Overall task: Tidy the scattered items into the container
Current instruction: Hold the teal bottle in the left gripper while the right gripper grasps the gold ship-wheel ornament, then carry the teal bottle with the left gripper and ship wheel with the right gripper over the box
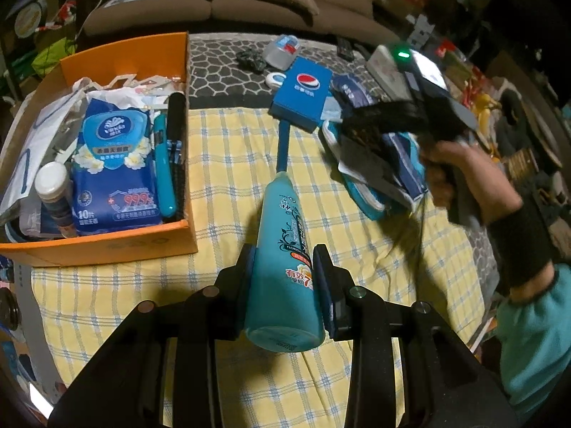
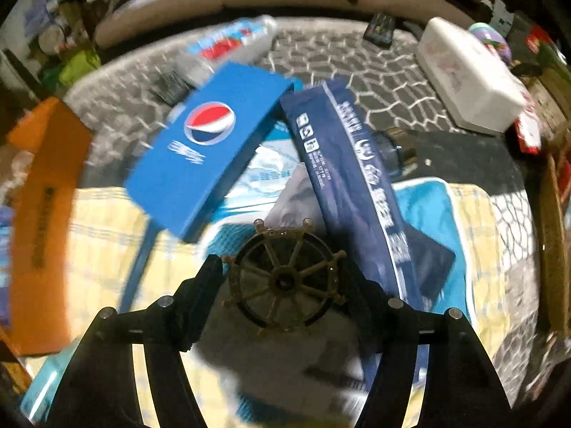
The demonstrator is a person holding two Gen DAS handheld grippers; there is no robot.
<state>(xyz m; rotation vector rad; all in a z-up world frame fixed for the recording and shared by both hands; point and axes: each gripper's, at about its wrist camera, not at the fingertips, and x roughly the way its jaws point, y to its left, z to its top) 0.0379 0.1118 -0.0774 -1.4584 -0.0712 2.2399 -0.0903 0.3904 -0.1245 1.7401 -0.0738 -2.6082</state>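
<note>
- Teal plastic — a tall bottle lies lengthwise between the fingers of the left gripper, whose jaws pinch its lower body, above the yellow checked cloth.
- Orange cardboard box stands just left of the bottle, holding a blue wipes pack, a teal tube and a white-capped jar.
- Bronze-coloured ship's-wheel ornament sits in the right gripper, jaws closed against its rim — over a heap of packets.
- Blue Pepsi box lies beside a dark navy pack; the right-wrist view is blurred.
</note>
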